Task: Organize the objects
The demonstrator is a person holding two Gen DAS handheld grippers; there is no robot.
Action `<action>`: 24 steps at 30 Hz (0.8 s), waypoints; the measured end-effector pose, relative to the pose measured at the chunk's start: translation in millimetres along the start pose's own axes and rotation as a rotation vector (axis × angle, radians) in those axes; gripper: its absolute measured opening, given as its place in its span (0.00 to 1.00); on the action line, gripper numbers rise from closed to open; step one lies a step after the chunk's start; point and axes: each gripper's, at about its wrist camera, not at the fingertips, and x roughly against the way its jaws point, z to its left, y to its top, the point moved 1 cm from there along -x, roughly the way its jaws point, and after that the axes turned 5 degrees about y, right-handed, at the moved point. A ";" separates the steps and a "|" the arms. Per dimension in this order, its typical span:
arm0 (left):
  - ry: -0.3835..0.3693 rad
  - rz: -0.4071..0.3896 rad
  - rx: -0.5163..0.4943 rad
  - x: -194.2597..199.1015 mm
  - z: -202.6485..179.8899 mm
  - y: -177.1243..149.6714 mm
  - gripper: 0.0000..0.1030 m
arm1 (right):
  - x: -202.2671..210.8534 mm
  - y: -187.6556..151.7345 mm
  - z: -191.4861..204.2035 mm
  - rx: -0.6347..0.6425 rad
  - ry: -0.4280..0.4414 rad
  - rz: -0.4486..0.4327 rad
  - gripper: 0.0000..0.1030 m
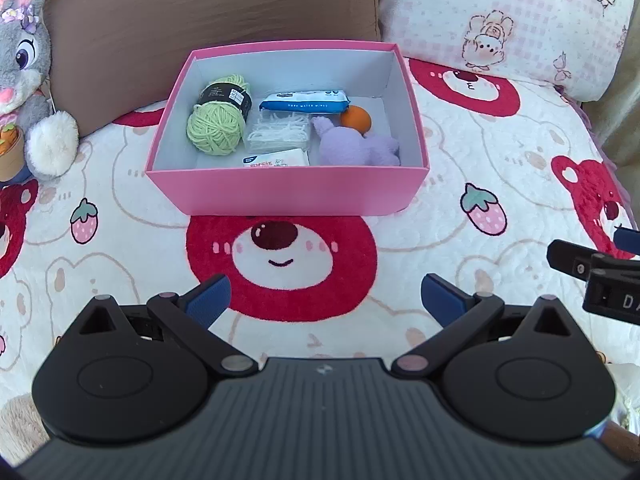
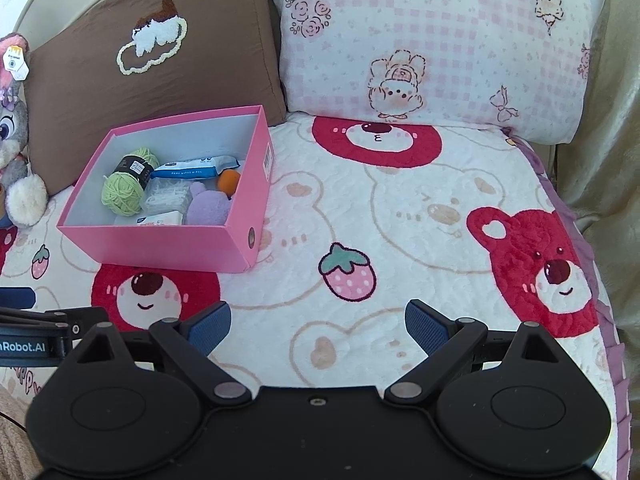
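Both claws, left claw (image 1: 325, 300) and right claw (image 2: 318, 326), hover empty with blue pads spread apart over the bear-print quilted blanket (image 2: 400, 220). Beyond, the pink cardboard box (image 1: 280, 192) holds green yarn (image 1: 216, 130), perhaps wipes, and a purple plush (image 1: 356, 148).

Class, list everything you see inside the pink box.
Inside the pink box: green yarn, a blue wipes pack, a clear packet, a white pack, a purple plush and an orange ball. The near wall hides the floor beneath it.
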 end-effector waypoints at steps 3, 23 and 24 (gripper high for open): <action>0.015 -0.004 -0.004 -0.5 0.0 -0.2 1.00 | 0.2 0.0 0.4 0.008 -0.013 0.000 0.93; 0.060 0.010 0.006 -3.9 3.1 0.0 1.00 | 1.8 -1.9 1.6 0.014 -0.015 0.005 0.93; 0.063 0.011 0.004 -3.8 2.6 0.1 1.00 | 1.7 -1.6 1.4 0.015 -0.015 0.005 0.93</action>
